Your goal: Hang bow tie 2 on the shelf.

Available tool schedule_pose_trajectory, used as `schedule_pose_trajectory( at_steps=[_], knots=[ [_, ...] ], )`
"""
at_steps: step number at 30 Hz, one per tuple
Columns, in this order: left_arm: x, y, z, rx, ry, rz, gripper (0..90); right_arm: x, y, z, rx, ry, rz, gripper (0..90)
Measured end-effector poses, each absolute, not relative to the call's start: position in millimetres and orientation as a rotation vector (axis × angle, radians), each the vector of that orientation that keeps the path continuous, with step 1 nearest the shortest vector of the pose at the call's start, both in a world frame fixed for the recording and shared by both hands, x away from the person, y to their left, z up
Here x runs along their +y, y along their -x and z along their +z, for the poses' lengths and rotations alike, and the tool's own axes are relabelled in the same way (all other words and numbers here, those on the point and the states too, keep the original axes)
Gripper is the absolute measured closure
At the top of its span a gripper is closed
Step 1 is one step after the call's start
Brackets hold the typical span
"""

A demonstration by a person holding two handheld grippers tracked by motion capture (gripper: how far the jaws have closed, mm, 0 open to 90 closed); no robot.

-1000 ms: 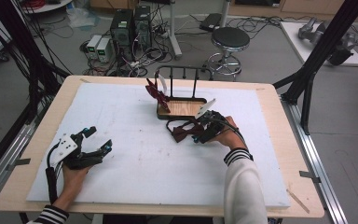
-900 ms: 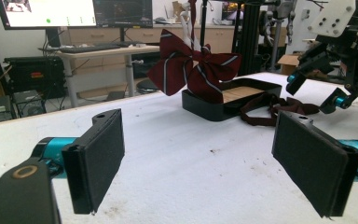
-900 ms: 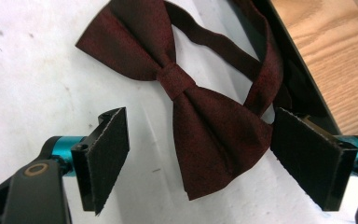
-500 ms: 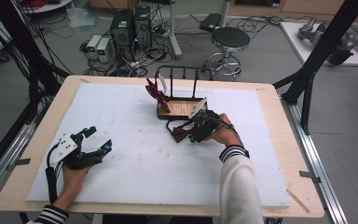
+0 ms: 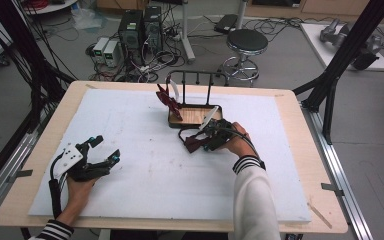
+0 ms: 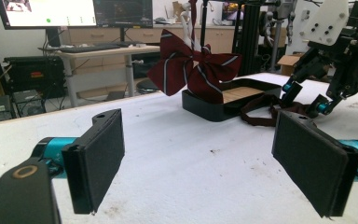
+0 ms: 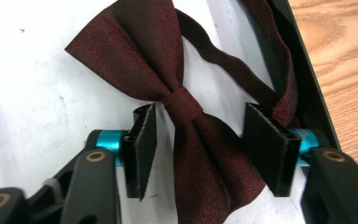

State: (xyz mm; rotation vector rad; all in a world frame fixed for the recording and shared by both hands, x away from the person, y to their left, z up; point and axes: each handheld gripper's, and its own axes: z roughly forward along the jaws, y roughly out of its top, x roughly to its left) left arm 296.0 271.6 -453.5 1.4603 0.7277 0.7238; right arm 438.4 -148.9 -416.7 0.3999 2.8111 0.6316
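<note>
Count: two bow ties, one stand, two grippers.

Bow tie no. 1, plain dark red bow tie (image 7: 186, 112), lies flat on the white foam board (image 5: 145, 150), just beside the near-left corner of the black stand (image 5: 192, 117), its strap trailing against the stand's base rim.

Bow tie no. 2, striped bow tie (image 6: 193, 70), hangs from the stand's rail, well above the wooden base.

Right gripper (image 7: 198, 140): jaws have just been closing and stand about half apart, one pad either side of the plain tie's lower wing just below the knot. A gap shows on the left pad's side; right pad looks close to the strap, contact uncertain. No grip yet.

Left gripper (image 6: 200, 158): jaws wide apart, nothing between them, resting low over the board's near-left part, well apart from both ties.
</note>
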Motion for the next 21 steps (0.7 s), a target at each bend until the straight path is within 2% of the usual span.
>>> schedule_pose_trajectory(
  at_steps=[4,11,15,21],
  knots=[
    [271.6,-296.0,-453.6,0.728,-1.46,0.724,17.3,-148.1,-439.0,-417.3,2.81,-0.403,0.621,53.4],
    [271.4,-296.1,-453.7,0.728,-1.456,0.724,17.3,-147.8,-439.4,-416.4,2.83,-0.399,0.616,70.4],
    [271.5,-296.1,-453.7,0.728,-1.457,0.723,17.3,-147.6,-439.0,-415.7,2.837,-0.4,0.615,74.7],
    [271.4,-296.1,-453.7,0.728,-1.457,0.724,17.3,-149.2,-437.5,-412.5,2.832,-0.403,0.622,75.3]
  ],
)
